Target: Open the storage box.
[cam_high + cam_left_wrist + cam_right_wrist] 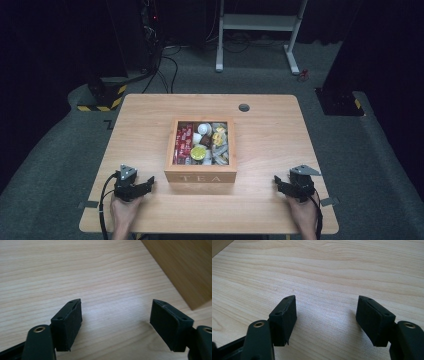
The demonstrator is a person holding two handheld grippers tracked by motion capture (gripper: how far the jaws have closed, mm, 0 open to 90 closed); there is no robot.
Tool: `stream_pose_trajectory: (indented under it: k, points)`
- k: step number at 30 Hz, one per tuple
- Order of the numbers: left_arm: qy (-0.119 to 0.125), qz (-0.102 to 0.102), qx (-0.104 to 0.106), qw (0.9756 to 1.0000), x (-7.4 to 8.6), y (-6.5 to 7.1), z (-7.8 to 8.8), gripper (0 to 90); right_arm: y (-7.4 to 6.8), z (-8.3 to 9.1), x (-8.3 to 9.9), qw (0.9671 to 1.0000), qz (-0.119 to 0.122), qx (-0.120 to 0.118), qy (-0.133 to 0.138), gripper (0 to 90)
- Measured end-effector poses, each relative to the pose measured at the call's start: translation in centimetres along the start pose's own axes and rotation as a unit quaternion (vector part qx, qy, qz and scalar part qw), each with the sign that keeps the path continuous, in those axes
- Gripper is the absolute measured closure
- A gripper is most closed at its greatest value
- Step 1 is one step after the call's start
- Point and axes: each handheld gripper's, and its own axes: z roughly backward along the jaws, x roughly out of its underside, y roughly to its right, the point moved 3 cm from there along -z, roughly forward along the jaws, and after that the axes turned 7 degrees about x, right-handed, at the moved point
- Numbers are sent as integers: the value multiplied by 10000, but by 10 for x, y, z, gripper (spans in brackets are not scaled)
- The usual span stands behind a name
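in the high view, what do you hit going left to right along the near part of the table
left claw → wooden tea box → right claw, all on the table

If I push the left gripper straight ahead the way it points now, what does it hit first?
Most likely the wooden tea box. The left gripper, jaws open and empty, points across the bare table toward the box's near left corner. It may only clip or slip past that corner; depth is hard to judge.
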Motion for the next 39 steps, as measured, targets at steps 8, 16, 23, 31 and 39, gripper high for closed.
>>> stream_pose_trajectory:
  k: [8, 16, 23, 31, 39]
  points:
    - [151, -189, 259, 9994, 3, 10, 13, 353, 0, 0, 0, 10000, 0, 0, 0, 329]
    - [343, -80, 536, 9979, 3, 17, 24, 438, 0, 0, 0, 10000, 0, 1, 1, 329]
    - [447, -139, 789, 9958, 3, 29, 29, 488, 0, 0, 0, 10000, 0, -3, 0, 328]
    - [428, -325, 1148, 9919, 5, 46, 31, 506, 0, 0, 0, 10000, 2, -7, 0, 325]
    - [424, -633, 1403, 9872, 3, 67, 26, 533, 0, 0, 0, 10000, 5, -10, 0, 324]
